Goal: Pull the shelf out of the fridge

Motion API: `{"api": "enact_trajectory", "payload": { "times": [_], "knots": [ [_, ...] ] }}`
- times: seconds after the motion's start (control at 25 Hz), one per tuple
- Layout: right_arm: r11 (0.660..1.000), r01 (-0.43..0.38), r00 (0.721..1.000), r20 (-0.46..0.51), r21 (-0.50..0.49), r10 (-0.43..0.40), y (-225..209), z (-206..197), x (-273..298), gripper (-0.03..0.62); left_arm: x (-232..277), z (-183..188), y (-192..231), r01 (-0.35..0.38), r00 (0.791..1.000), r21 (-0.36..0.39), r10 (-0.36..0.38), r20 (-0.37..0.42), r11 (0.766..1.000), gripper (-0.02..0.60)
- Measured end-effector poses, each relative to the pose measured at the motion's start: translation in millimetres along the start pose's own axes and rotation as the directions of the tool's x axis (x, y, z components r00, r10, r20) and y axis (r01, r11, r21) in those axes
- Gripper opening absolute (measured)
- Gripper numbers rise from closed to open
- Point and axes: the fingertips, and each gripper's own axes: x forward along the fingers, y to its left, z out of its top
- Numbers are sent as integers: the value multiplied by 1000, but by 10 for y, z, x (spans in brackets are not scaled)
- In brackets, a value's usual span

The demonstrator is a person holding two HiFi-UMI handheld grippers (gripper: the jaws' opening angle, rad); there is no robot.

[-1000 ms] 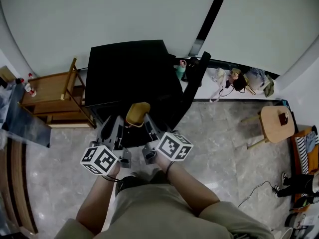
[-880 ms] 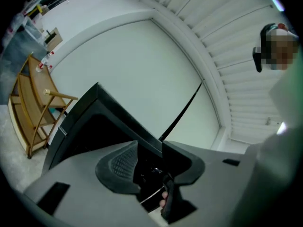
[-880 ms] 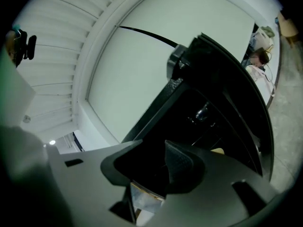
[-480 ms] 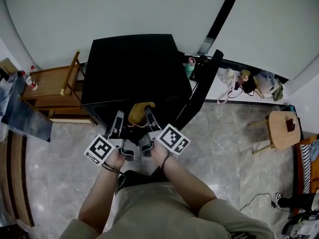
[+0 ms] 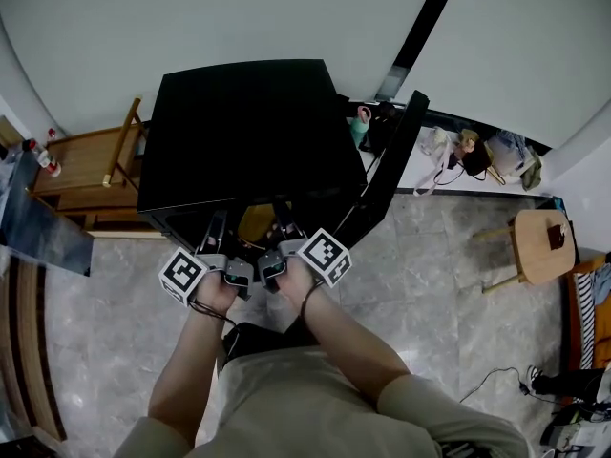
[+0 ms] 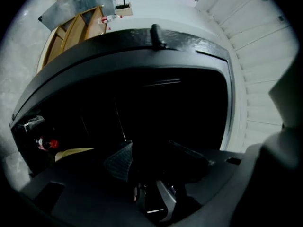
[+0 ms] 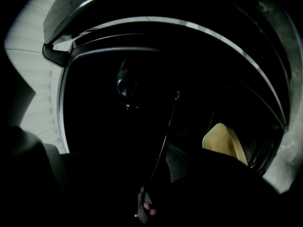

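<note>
Reaching under the top front edge of the fridge, the left gripper and right gripper have just been opening, jaws wide apart. A thin edge of the shelf runs between them, unclamped, inside the dark cavity. The door stands open at right.

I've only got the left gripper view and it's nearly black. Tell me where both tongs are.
Observer: In the head view, the left tongs and right tongs sit side by side at the open front of the fridge.
Operator: Give me the right tongs' state.
Observer: Both pairs have just been opening; the right jaws stand apart, nothing visible between them.
Operator: Report the door.
Observer: The door stands swung open on the right side of the fridge.
</note>
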Motion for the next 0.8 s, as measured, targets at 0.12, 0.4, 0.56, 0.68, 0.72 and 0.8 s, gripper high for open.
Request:
{"api": "enact_trajectory", "payload": {
  "times": [0.12,0.4,0.56,0.68,0.72,0.8],
  "knots": [
    [999,6,1000,13,39,-6,-97,5,125,124,101,-6,173,-17,1000,-87,19,25,996,213],
    [995,21,999,41,94,-25,-339,87,425,112,294,89,520,-38,997,-168,48,61,985,213],
    [995,5,999,35,101,-9,-357,67,513,110,349,156,647,-26,993,-218,50,104,976,207],
    [995,-10,999,43,95,6,-347,82,544,104,390,179,707,-26,992,-227,53,114,974,191],
    [995,-14,999,47,96,10,-347,87,545,104,400,179,720,-29,992,-230,56,112,973,187],
    [996,-23,998,54,91,18,-339,95,555,94,418,179,730,-31,993,-228,56,107,973,155]
  ]
}}
